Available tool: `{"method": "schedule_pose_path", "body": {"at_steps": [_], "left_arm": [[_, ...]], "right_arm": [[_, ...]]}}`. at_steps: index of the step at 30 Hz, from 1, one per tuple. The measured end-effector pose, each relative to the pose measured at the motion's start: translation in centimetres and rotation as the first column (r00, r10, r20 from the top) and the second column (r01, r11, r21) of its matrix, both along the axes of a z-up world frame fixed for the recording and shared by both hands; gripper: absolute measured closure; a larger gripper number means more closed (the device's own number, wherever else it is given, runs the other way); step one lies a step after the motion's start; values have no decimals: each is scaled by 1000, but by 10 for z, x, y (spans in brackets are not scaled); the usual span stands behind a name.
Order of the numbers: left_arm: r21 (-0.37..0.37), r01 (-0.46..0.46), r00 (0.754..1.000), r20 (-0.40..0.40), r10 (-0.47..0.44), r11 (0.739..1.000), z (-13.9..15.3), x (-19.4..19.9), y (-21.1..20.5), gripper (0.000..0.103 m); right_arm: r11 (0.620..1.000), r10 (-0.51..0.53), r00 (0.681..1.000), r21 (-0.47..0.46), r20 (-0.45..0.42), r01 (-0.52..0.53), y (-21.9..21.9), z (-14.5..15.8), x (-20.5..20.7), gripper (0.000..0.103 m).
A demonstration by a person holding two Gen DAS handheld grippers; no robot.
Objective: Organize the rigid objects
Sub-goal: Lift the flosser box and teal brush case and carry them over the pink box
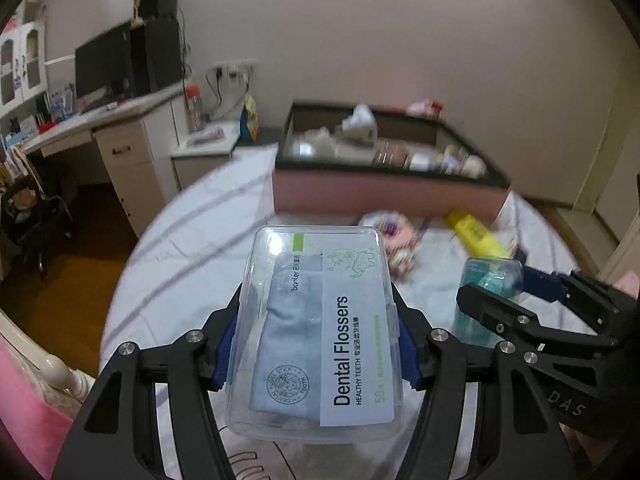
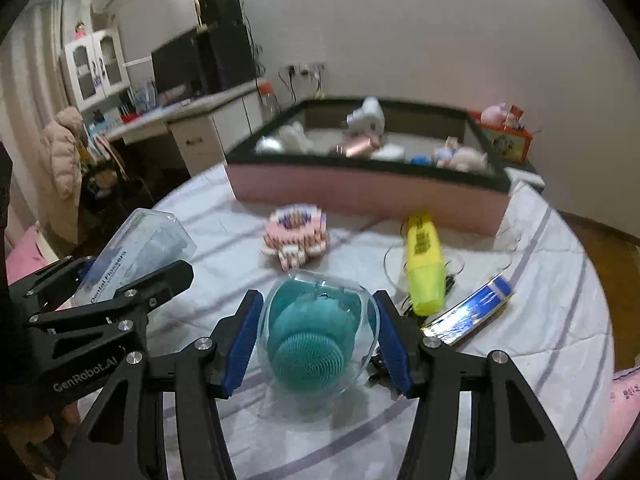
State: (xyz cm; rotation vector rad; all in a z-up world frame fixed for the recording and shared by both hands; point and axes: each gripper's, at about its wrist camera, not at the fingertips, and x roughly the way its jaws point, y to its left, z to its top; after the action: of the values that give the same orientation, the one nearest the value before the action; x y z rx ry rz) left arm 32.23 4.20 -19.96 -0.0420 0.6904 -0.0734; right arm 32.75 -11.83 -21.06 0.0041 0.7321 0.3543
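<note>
Left view only: we read "Dental Flossers" on the clear box [image 1: 316, 332], left gripper [image 1: 314, 344] jaws clamped on it.
Right view only: right gripper [image 2: 316, 344] jaws clamped on clear case [image 2: 318, 344] with ribbed teal brush.

A clear case with a teal brush [image 2: 316, 336] is clamped between the right gripper [image 2: 318, 344] fingers. At 9 o'clock, a floss box [image 2: 132, 256] is held by the left gripper [image 2: 120, 280]. A yellow marker [image 2: 425, 264] lies at 1 o'clock.
</note>
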Motion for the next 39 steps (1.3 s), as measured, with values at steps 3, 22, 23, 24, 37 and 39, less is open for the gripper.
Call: {"method": "schedule_pose_path", "body": {"at_steps": [3,22,23,24,37,39], "left_arm": [[14,10,997,78,-11,1000,21,-13,-6,39],[59,43,999,-30,-42,997,-14,-23,-22,39],[62,44,999,-34,-42,997,-15,-22,-22,39],[63,45,998,-35,-43,997,-15,-22,-22,39],[58,39,998,-57,-36,998,-23,-13,-19,39],[54,41,998,-58,-38,998,-24,-12,-19,39]], "right_arm": [[999,-12,998,32,68,10,-9,20,-15,46],[999,23,999,38,-49,-21,-28,-10,-30,47],[999,24,998,38,-51,-23,-27,-11,-29,47],[999,27,998,40,-62,-25,-26,-13,-27,47],[999,34,994,-26,-101,-37,-9,-30,-7,46],[998,37,995,-37,-94,-41,-8,-29,-9,47]]}}
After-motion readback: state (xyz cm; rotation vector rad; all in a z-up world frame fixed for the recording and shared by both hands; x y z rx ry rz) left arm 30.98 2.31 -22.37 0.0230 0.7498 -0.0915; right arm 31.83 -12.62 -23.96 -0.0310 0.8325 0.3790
